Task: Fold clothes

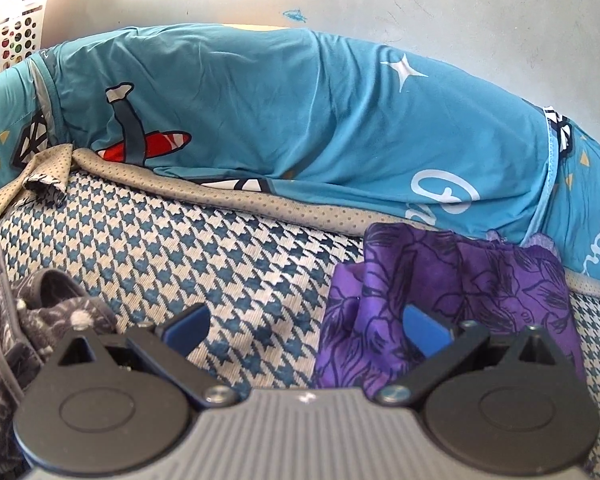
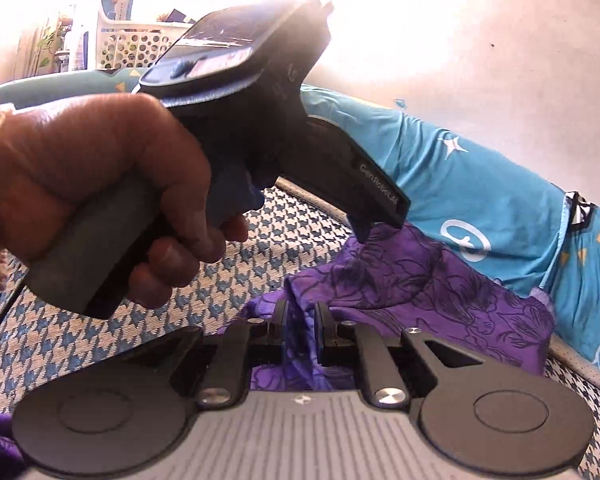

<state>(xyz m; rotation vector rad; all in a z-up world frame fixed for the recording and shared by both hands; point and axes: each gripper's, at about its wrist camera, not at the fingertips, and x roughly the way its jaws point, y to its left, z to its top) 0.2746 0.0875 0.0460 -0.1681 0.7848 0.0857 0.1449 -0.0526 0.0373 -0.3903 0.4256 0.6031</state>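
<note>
The purple floral garment [image 2: 420, 280] is lying bunched at lower right of the left wrist view, on the houndstooth bed cover [image 1: 180, 240]. The right hand-held gripper [image 2: 302, 332] is pinching a fold of it; the left hand-held gripper [image 1: 304, 324] is hovering spread. Judging by this, folding is barely starting; the dark patterned clothes [image 1: 40, 320] at left are waiting.

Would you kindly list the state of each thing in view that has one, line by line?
left gripper: open, one of its fingers over the purple cloth.
right gripper: shut on the purple cloth.
purple cloth: crumpled, pinched at one fold, lying on the houndstooth mat.
blue pillow: lying along the wall, covered.
grey patterned garment: bunched, unfolded.
</note>
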